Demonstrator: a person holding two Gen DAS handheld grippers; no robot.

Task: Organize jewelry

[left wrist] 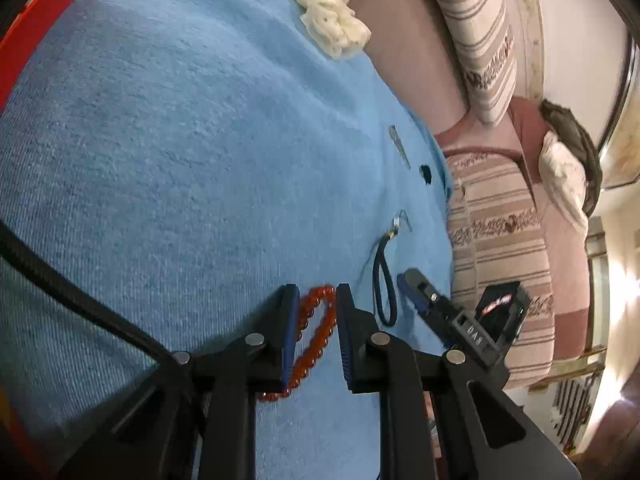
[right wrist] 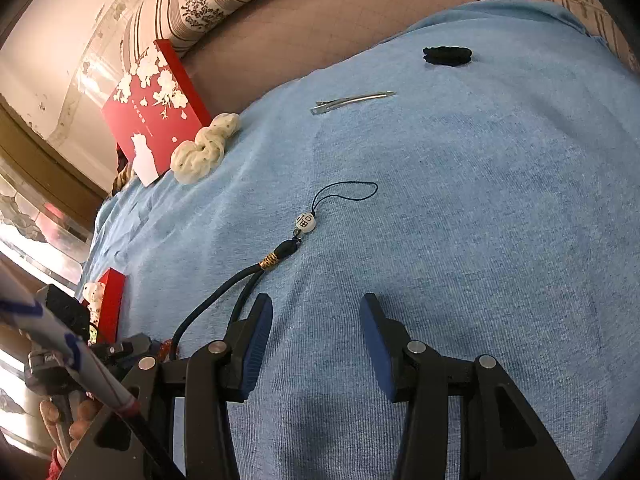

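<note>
Left claw (left wrist: 316, 300) is down on the blue towel (left wrist: 180, 140), and the red bead bracelet (left wrist: 316, 332) lies in the gap between its pads. One strand runs along the left pad's inner face; the right pad stands clear of the beads, so it's not clamped yet, jaws narrow but released. Just right of that claw sits the loop of the dark cord charm (left wrist: 384, 292), and beyond that the other claw's tip, close by.

Over to the right claw (right wrist: 316, 312): jaws parted, nothing between them but bare towel. The cord charm's thick loop passes just left of its left pad, whether touching I cannot tell. Ahead of the claw the charm stretches on through a gold wrap and a white bead (right wrist: 306, 222) to a thin string loop.

Farther ahead lies a silver hair clip (right wrist: 352, 102), and beyond it a black scrunchie (right wrist: 447, 56). Far left of the claw, a cream scrunchie (right wrist: 204, 148) sits at the towel's edge against a red box (right wrist: 152, 112) printed with white blossoms.
</note>
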